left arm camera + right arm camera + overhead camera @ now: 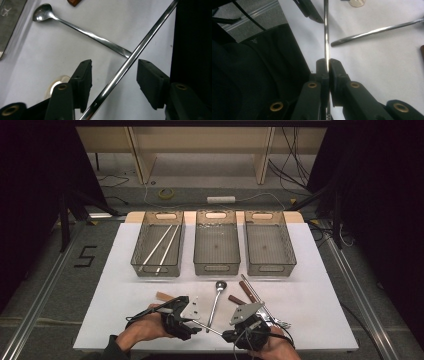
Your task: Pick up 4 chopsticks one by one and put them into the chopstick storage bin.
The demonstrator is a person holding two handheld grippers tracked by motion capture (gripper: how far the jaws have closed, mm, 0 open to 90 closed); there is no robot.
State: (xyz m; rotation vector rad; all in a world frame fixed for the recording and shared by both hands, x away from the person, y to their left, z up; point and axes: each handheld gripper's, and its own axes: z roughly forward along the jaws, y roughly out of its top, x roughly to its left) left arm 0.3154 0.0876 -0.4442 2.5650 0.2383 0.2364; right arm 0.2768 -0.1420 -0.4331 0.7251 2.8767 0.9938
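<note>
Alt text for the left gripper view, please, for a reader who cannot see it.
A shiny metal rod runs diagonally between the left gripper's two black jaws, which stand apart without pressing it. Behind it, a long-handled spoon lies on the white table.

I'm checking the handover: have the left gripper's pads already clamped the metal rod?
No, the metal rod runs between its pads with gaps on both sides.

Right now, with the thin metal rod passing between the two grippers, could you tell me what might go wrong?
1. The right gripper pinches the rod on a narrow strip, so it may pivot or slip.
2. The left gripper straddles the rod with both fingers apart from it; closing off-centre could knock it loose.
3. The spoon lies just beneath, so a dropped rod would likely hit it.
</note>
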